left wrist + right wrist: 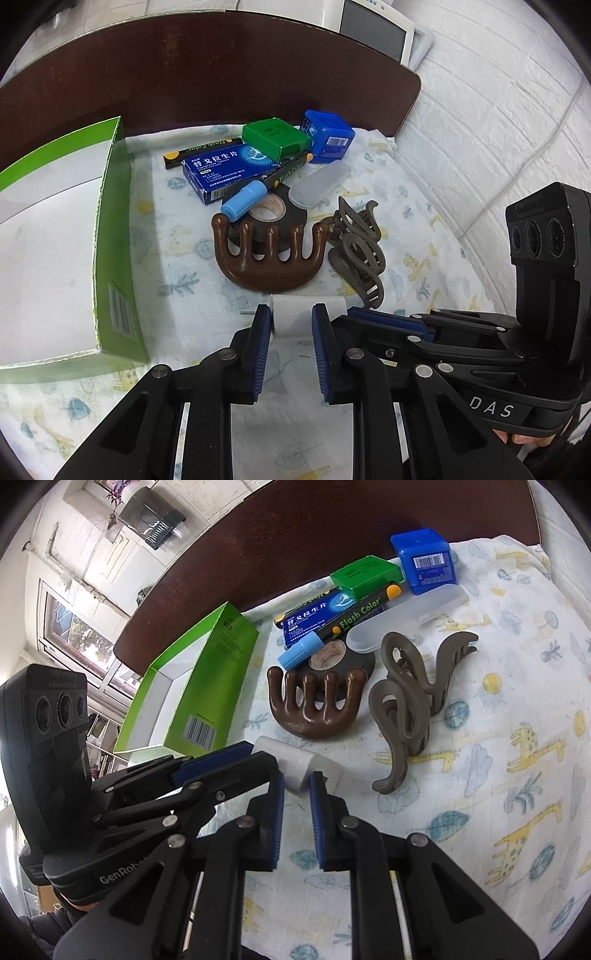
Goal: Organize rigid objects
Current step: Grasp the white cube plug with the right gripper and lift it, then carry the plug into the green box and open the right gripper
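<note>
The scene was a bed covered with a thin white cloth [498, 672] printed with giraffes and leaves, ending at a dark wooden headboard [221, 66] beside a white brick-pattern wall.

Both grippers met at one small white plastic piece [295, 314], which lay directly ahead of the fingers, between the two tools. The left gripper [291, 332] had its blue ribbed fingers apart, one on each side of the piece's near end, but I could not tell if the pads already touched it. The right gripper [297, 794] was also open, its gap narrower, the tips just at the piece's near edge. The piece looked smooth and hard, with one rounded end; its long axis seemed to run across the left fingers, so the left seemed better placed for the grasp.

Just beyond it lay a brown wooden comb [269, 254] with thick rounded teeth, resting partly on a black tape roll [291, 210]. Beside the comb was a matte grey-brown hair claw [410, 701], curved and open. Farther away were a marker with a light-blue cap [258, 192], a translucent case [319, 182], a blue medicine carton [221, 173], a green box [275, 138] and a blue cube box [328, 138]. The open green cardboard box [114, 240], probably the goal, stood to the left.
</note>
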{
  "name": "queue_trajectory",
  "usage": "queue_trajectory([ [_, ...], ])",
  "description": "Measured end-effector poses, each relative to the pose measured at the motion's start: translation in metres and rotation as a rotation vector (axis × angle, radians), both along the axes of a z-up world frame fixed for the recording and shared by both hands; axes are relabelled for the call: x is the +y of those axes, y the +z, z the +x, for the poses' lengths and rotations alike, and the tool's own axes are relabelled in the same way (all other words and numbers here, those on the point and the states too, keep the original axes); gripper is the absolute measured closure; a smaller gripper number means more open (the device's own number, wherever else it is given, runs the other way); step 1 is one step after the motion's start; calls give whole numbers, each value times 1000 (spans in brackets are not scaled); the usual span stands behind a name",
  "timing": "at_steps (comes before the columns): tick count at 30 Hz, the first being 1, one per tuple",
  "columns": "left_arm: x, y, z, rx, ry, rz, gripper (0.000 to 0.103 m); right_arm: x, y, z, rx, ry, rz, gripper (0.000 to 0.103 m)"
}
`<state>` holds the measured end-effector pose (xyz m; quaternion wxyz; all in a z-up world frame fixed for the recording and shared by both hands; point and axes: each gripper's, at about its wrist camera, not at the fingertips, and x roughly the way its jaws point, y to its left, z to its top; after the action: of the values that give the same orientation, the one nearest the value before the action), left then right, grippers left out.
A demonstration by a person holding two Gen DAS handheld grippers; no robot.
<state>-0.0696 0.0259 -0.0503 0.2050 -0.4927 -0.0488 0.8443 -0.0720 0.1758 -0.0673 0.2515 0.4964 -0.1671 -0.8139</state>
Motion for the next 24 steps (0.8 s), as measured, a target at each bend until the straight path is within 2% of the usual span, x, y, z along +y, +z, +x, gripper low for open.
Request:
queue_trajectory([
  [6,-8,18,4,55,20,-10,83,-7,15,2,49,18,2,88],
  [13,-31,53,11,154,61,-18,83,-24,46,-1,140,67,6,88],
  [19,-70,80,18,226,148,-39,83,-60,73,-9,214,146,-14,88],
  [24,-110,88,23,252,235,-48,83,-104,85,-16,253,232,-30,88],
])
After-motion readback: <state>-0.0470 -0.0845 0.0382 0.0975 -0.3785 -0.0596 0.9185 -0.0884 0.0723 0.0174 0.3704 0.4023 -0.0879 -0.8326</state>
